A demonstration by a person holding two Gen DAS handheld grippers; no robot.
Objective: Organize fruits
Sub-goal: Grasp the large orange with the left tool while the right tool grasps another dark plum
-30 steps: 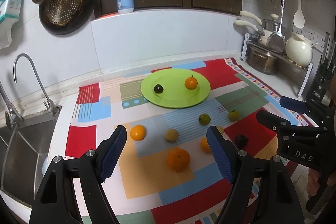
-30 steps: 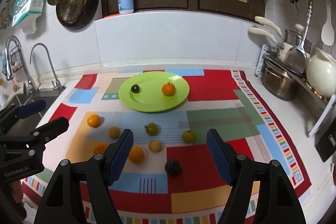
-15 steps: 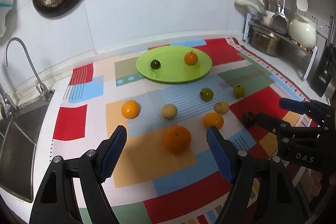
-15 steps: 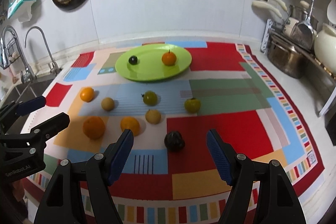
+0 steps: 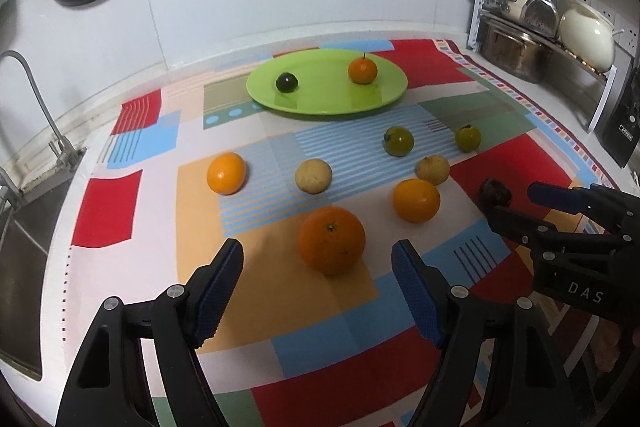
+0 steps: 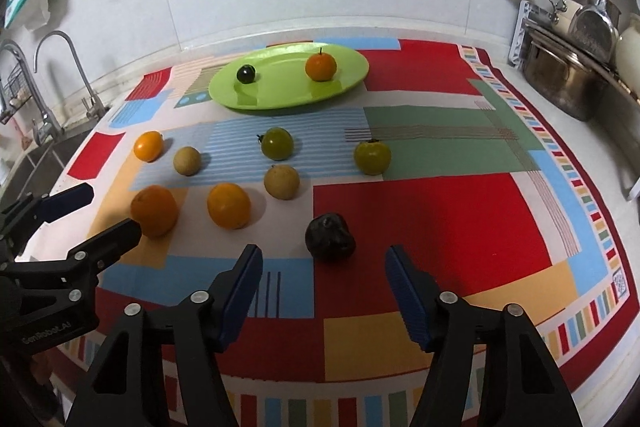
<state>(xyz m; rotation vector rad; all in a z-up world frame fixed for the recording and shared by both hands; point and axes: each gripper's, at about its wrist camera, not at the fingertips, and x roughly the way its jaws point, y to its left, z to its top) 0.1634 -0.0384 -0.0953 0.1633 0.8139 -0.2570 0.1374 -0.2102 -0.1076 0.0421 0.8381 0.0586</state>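
**Mia:** Looking down, what did the left gripper (image 5: 318, 285) have in front of it?

**Ben:** It had the big round orange (image 5: 331, 239), sitting on the patchwork cloth (image 5: 120, 211) just past its tips. The blue pads had just been closing a little, but they were wide apart and held nothing.

**Mia:** And the right gripper (image 6: 323, 283)?

**Ben:** Its pads had just been closing too, with nothing held. The dark bumpy fruit (image 6: 330, 236) lay just ahead of them.

**Mia:** How would those fruits feel?

**Ben:** I think the orange was firm and a bit heavy, and it could roll. Grabbing it across its fat middle looked best. The dark one looked lumpy, maybe soft, so a gentle squeeze.

**Mia:** Was anything in the way?

**Ben:** A smaller smooth orange fruit (image 5: 416, 200) sat near the big one, and a pale tan ball-shaped fruit (image 5: 313, 175) was behind it. The flat green plate (image 5: 320, 99) at the back held a small black fruit (image 5: 287, 82) and a stemmed orange fruit (image 5: 362, 70), with room left.
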